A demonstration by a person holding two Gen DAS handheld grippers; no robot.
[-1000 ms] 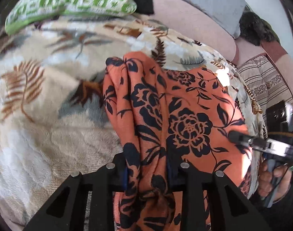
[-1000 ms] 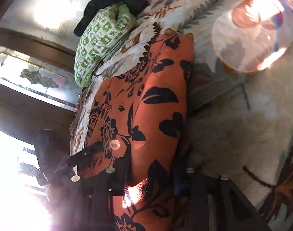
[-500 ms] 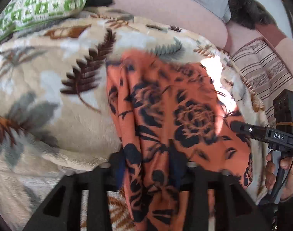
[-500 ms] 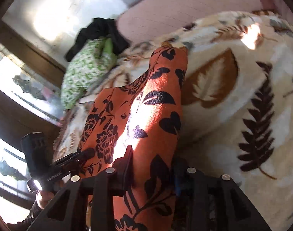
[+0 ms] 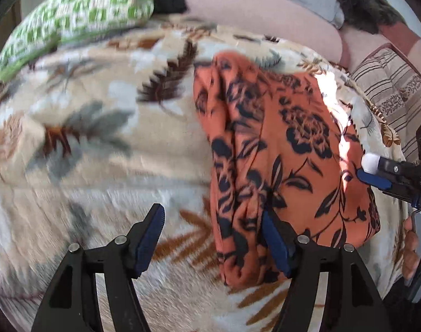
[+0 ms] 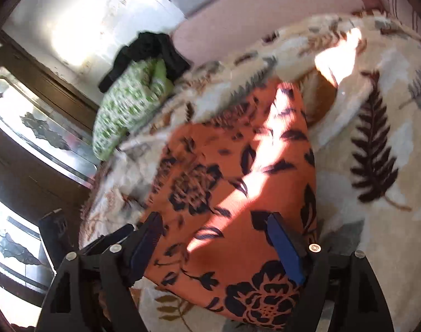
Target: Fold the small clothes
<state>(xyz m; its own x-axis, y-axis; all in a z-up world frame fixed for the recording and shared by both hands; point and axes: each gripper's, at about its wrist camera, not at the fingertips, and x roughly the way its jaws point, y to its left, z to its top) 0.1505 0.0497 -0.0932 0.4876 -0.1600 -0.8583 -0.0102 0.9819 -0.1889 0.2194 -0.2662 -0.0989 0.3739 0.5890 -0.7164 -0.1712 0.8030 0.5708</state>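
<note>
A plush cream fleece blanket printed with brown, grey and rust fern leaves (image 5: 105, 144) is covering the wide bed surface and is filling most of both views, its nap looking soft and slightly blurred. Behind it a smooth pale pink padded backrest (image 5: 254, 8) is running along the far edge, with a striped beige and brown cushion (image 5: 390, 88) lying off to the right side. A puffy green-and-white patterned pillow (image 5: 72, 19) is sitting at the far left of the blanket, and a crumpled black garment (image 6: 146, 52) is resting against its top. A dark wooden cabinet with glass panels (image 6: 30, 127) is standing beyond the bed edge in the right wrist view.

The orange folded cloth with a black rose and leaf print (image 5: 279, 160) is lying on the blanket in a long thick bundle, a strip of bright sunlight crossing it.

The left gripper (image 5: 213, 238) is standing with its jaws spread wide and gripping nothing; its right blue-padded finger is touching the near left edge of the cloth, while its left finger is over bare blanket. The right gripper (image 6: 216, 243) is likewise spread wide, its two blue pads straddling the near end of the cloth without pinching it. In the left wrist view the right gripper's tips are just beside the cloth's right edge
</note>
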